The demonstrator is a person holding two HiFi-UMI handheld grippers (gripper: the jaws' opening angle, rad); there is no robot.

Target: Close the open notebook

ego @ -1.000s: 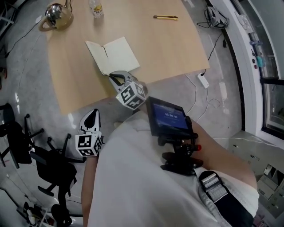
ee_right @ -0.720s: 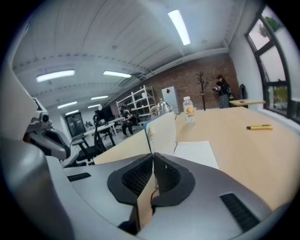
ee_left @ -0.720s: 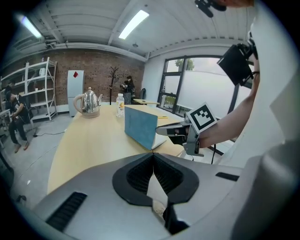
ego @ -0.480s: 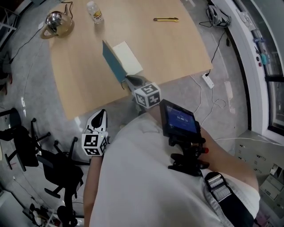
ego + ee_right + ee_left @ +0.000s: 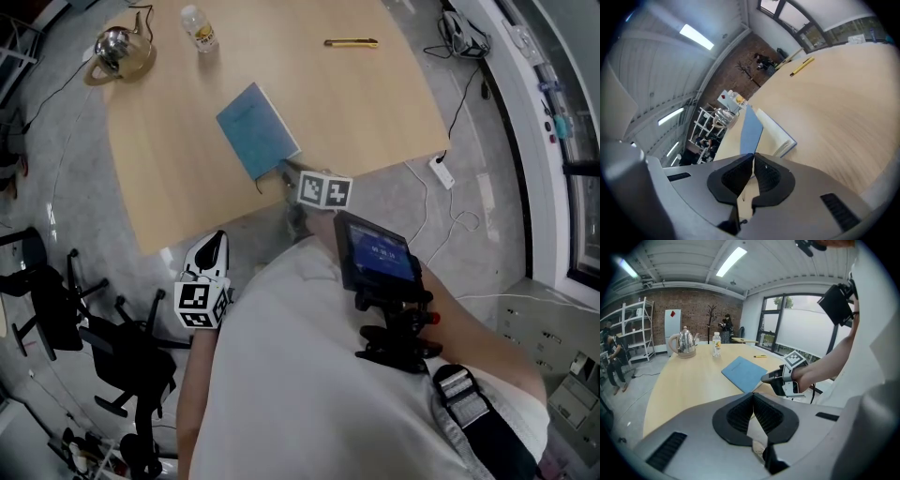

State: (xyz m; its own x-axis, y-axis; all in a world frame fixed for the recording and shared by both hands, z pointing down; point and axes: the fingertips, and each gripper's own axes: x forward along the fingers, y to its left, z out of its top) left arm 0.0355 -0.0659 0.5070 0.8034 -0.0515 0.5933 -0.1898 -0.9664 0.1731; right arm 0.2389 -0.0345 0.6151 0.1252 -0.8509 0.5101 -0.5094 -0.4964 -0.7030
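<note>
The notebook point(image 5: 255, 133) lies near the front edge of the wooden table point(image 5: 375, 103), blue cover up, with a white strip of pages showing at its right. My right gripper point(image 5: 281, 172) is at the notebook's near corner, shut on the cover's edge. In the right gripper view the blue cover point(image 5: 751, 129) runs into my right gripper point(image 5: 752, 155) and stands slightly off the pages point(image 5: 776, 133). The left gripper view shows the notebook point(image 5: 743, 372) almost flat, the right gripper point(image 5: 768, 377) at its corner. My left gripper point(image 5: 211, 244) point(image 5: 753, 397) hangs shut and empty, off the table.
A metal kettle point(image 5: 117, 45) and a water bottle point(image 5: 198, 23) stand at the table's far left. A yellow pen-like tool point(image 5: 352, 40) lies at the far side. Office chairs point(image 5: 94, 337) stand on the floor at left. Cables and a power strip point(image 5: 436, 169) lie at right.
The right gripper has swung the cover from flat open on the left, through upright, down over the pages, moving rightward. The left gripper has barely moved.
</note>
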